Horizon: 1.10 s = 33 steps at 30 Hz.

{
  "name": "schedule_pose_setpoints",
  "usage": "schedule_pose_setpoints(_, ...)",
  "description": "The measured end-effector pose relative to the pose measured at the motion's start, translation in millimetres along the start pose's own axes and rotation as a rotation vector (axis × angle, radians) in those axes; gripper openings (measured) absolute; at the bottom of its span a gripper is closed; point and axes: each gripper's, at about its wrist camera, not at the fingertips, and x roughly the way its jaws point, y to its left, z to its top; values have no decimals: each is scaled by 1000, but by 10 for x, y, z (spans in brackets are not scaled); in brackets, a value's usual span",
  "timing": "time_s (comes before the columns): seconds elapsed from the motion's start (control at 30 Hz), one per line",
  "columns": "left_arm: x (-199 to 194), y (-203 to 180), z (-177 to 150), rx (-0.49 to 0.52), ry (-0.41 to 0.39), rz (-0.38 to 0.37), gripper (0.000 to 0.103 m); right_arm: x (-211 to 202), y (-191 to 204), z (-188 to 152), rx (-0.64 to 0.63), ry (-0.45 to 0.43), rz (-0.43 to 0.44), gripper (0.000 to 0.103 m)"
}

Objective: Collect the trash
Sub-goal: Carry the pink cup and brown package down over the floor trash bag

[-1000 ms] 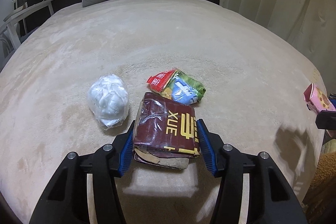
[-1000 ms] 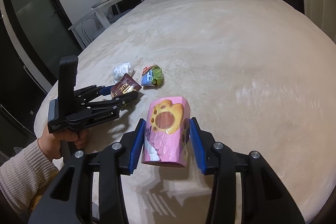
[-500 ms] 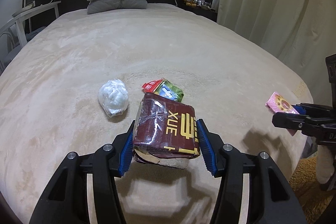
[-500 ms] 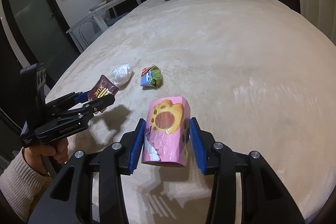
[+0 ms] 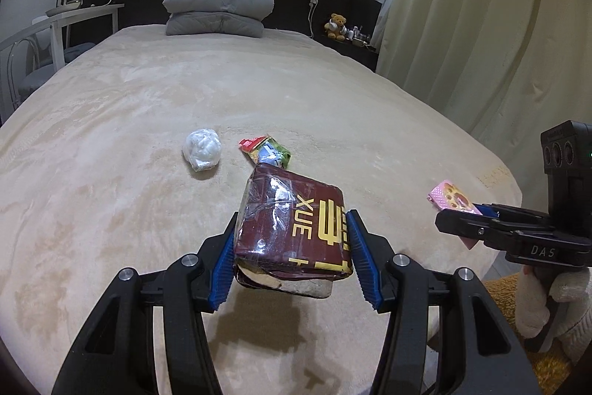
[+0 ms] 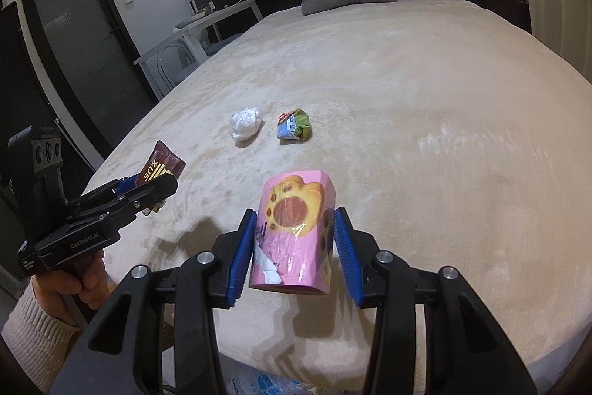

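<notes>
My left gripper (image 5: 292, 256) is shut on a dark red packet with gold letters (image 5: 292, 224), held above the beige bed (image 5: 148, 106). The same left gripper (image 6: 148, 187) and its dark red packet (image 6: 161, 165) show at the left of the right wrist view. A pink carton with a paw print (image 6: 294, 232) is clamped in my right gripper (image 6: 294, 247), near the bed's front edge. That right gripper (image 5: 458, 221) with the pink carton (image 5: 449, 197) appears at the right of the left wrist view. On the bed lie a white crumpled bag (image 5: 201, 154) and a green and red wrapper (image 5: 264, 150).
Grey pillows (image 5: 218, 10) lie at the head of the bed by a dark headboard. A white table and chair (image 6: 192, 36) stand left of the bed, curtains (image 5: 481, 24) on the right. A teddy bear (image 5: 336, 24) sits on a shelf. A blue-printed bag (image 6: 266, 382) shows below the bed's edge.
Both grippers have drawn back from the bed's middle with their loads, and the left one has risen. The white bag and the wrapper look smaller and farther away.
</notes>
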Motion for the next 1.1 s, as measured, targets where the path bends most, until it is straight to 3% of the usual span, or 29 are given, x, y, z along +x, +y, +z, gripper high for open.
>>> schedule_pose_setpoints(0.63, -809, -297, -783, -40, -27, 22, 54, -547, 319, -845, 17, -24, 24, 43)
schedule_pose_setpoints(1.1, -1147, -418, -1251, -70, -18, 23, 54, -705, 579, -1201, -9, -12, 55, 43)
